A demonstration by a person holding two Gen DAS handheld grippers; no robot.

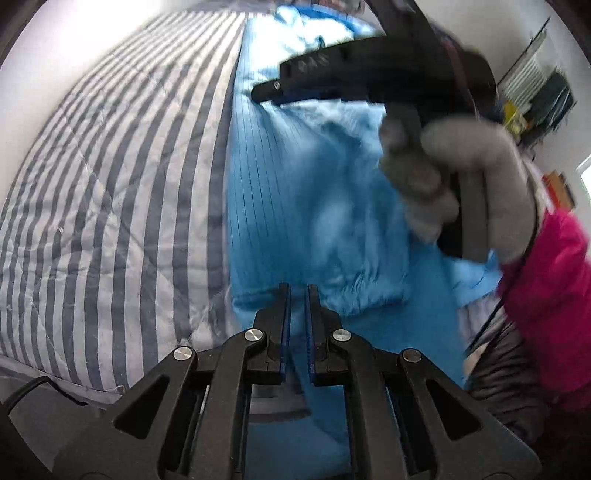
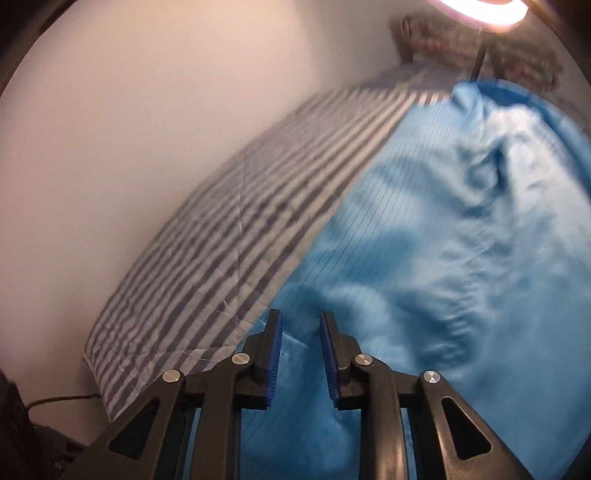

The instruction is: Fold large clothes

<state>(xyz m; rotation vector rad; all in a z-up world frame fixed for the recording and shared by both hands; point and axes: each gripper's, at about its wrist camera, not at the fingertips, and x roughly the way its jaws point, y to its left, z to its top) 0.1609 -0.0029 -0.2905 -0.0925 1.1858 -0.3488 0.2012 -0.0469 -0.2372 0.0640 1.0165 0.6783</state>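
A: Left gripper (image 1: 298,295): jaws nearly together, a thin fold of the blue garment (image 1: 314,206) running up between the blue pads. I log it as clamped on the cloth.

B: Right gripper (image 2: 301,325): jaws apart, a clear gap between the pads. Blue cloth (image 2: 443,258) lies under and ahead of them, but nothing presses against either pad. In the left view, this gripper (image 1: 269,92) hangs over the far part of the garment, held by a hand in a grey glove (image 1: 461,173) with a pink sleeve (image 1: 546,295) behind it. That view is motion-blurred.

A: Garment position?

B: Spread on the bed, along the right side of the striped quilt (image 1: 110,203), rumpled in the middle, with thin dark lines through the fabric.

A: Surface: grey-and-white striped quilt (image 2: 229,236), stitched in diagonals, reaching to a plain pale wall (image 2: 129,129).

B: Room: a bright lamp (image 2: 484,11) at the top edge of the right view, a blurred dark bundle (image 2: 480,40) past the head of the bed. Cluttered shelves (image 1: 535,96) at far right in the left view.
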